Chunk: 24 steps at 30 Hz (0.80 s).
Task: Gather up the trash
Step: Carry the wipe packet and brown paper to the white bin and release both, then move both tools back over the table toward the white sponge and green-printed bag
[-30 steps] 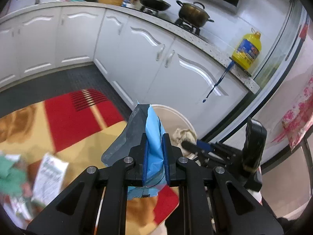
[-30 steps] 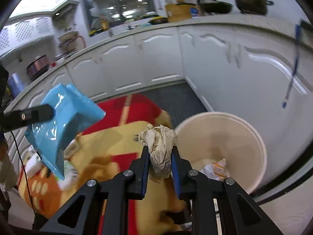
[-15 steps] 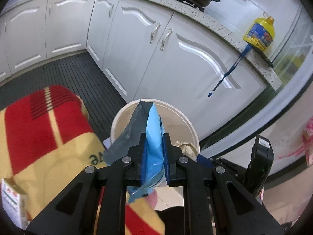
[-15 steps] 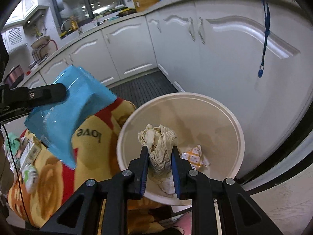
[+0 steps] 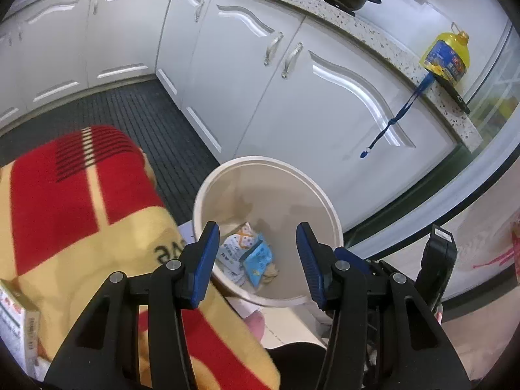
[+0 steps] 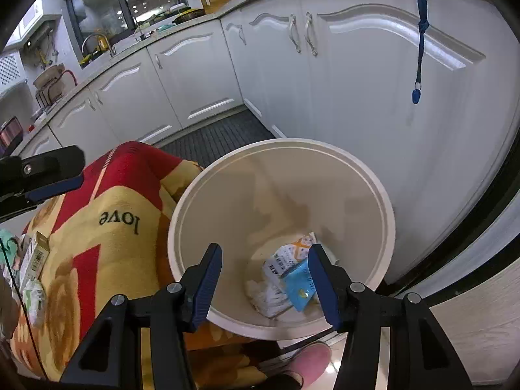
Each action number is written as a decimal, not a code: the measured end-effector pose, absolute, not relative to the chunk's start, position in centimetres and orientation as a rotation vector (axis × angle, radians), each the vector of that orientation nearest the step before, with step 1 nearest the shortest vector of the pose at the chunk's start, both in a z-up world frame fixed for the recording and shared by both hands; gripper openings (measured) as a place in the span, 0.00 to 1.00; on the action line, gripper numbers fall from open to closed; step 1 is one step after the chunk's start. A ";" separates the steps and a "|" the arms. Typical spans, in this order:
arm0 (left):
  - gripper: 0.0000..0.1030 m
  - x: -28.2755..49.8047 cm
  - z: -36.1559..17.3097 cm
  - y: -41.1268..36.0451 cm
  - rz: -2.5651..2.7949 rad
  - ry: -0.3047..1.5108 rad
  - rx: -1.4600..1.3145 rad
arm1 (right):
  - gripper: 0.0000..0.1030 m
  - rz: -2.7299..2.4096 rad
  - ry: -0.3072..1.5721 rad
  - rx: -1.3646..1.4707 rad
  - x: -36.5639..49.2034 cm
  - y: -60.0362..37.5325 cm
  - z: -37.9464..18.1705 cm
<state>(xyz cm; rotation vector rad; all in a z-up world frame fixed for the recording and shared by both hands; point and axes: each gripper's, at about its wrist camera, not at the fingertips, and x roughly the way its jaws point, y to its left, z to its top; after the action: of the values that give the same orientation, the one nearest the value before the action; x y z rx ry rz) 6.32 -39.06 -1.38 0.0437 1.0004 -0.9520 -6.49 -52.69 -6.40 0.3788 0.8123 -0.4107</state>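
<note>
A cream round bin [image 5: 320,195] [image 6: 386,201] stands on the floor by white cabinets. Inside lie a blue snack bag [image 5: 258,260] [image 6: 300,287], a white printed wrapper [image 5: 234,243] [image 6: 286,256] and crumpled paper [image 6: 268,297]. My left gripper [image 5: 256,260] is open and empty above the bin's near rim. My right gripper [image 6: 265,287] is open and empty above the bin's mouth. The left gripper's finger [image 6: 48,169] shows at the left edge of the right wrist view.
A table with a red and yellow blanket [image 5: 81,221] [image 6: 107,234] sits left of the bin, with small boxes and wrappers [image 6: 32,263] on it. White cabinets [image 5: 292,91] stand behind. A blue lanyard [image 6: 419,32] hangs from the counter. A pink slipper [image 6: 308,357] is below.
Both grippers opened over the bin. The blue bag dropped from the left one and the crumpled paper from the right one; both now lie inside the bin.
</note>
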 end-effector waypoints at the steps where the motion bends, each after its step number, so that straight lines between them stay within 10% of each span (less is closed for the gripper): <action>1: 0.46 6.3 -1.3 -38.7 -0.943 0.995 0.047 | 0.51 -0.407 0.811 0.381 -6.6 -52.4 -6.4; 24: 0.58 3.8 2.0 -27.3 -0.799 0.852 0.080 | 0.62 -0.208 0.752 0.315 -4.4 -42.6 -1.5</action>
<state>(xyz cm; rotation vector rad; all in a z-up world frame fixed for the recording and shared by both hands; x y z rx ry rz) 3.84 -27.26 1.99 0.0803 0.8515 -0.7989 -4.42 -42.57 -1.51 0.3149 0.7519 -0.2080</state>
